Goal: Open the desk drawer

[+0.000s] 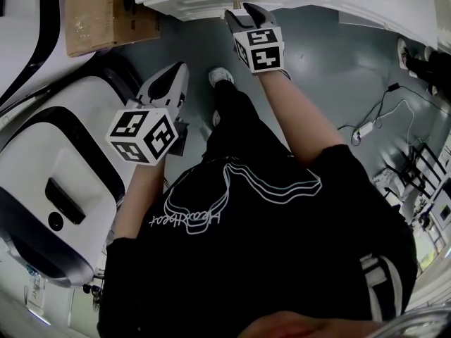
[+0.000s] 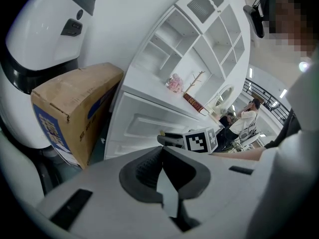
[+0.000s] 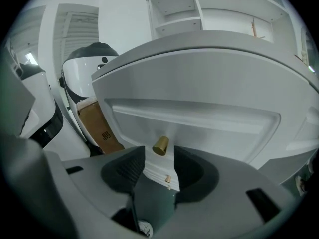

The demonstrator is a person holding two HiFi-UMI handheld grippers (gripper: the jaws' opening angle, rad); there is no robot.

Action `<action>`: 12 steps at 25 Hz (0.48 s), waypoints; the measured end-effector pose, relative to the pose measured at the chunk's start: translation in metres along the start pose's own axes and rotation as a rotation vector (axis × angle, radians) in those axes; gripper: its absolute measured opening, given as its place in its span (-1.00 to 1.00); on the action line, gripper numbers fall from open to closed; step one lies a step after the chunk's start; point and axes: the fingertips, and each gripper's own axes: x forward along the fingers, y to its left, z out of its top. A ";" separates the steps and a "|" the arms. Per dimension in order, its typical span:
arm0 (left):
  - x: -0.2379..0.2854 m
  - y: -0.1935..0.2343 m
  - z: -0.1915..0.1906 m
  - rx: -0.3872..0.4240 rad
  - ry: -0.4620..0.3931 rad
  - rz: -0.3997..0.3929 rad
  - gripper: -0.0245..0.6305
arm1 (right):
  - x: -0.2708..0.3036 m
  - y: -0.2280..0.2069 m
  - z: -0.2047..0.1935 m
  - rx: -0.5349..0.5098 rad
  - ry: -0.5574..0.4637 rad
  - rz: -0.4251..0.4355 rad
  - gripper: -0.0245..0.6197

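Framing drawer knob [image 3: 160,146], right gripper [image 3: 159,152] fingers [image 3: 130,169] apart

Bright, even indoor light, with ceiling strips [image 2: 250,72] visible far right in the left gripper view. The white drawer front [image 3: 199,123] isn't blown out, just a soft shadow along its top edge. All 3 views are heavy fisheye, straight lines bow, both gripper views go black at the corners; the nearest foreground is soft, the brass knob [image 3: 160,146] is sharp with a dull sheen.
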 end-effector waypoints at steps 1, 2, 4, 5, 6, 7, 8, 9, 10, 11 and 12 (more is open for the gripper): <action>-0.001 0.002 -0.002 -0.002 0.003 0.003 -0.92 | 0.001 0.000 0.001 0.001 -0.002 -0.003 -0.35; -0.002 0.003 -0.003 -0.006 0.004 0.005 -0.92 | 0.002 0.000 0.002 -0.002 -0.003 -0.008 -0.37; -0.004 0.006 -0.006 -0.013 0.004 0.010 -0.92 | 0.003 0.000 0.004 -0.013 -0.003 -0.024 -0.44; -0.006 0.008 -0.007 -0.014 0.007 0.014 -0.92 | 0.004 -0.001 0.005 -0.017 -0.003 -0.035 -0.46; -0.007 0.010 -0.009 -0.011 0.012 0.020 -0.92 | 0.004 -0.002 0.006 -0.019 -0.004 -0.047 -0.51; -0.009 0.012 -0.012 -0.007 0.019 0.027 -0.92 | 0.004 -0.002 0.007 -0.018 -0.004 -0.056 -0.56; -0.010 0.014 -0.014 -0.004 0.026 0.035 -0.92 | 0.004 -0.003 0.007 -0.017 -0.002 -0.063 -0.58; -0.011 0.015 -0.016 -0.002 0.031 0.041 -0.92 | 0.004 -0.002 0.007 -0.016 0.001 -0.068 -0.59; -0.012 0.017 -0.018 -0.003 0.033 0.045 -0.92 | 0.004 -0.002 0.007 -0.014 0.004 -0.072 -0.60; -0.013 0.017 -0.019 -0.007 0.031 0.046 -0.92 | 0.004 -0.002 0.007 -0.011 0.008 -0.075 -0.60; -0.014 0.018 -0.020 -0.011 0.027 0.044 -0.92 | 0.004 -0.002 0.007 -0.006 0.010 -0.078 -0.61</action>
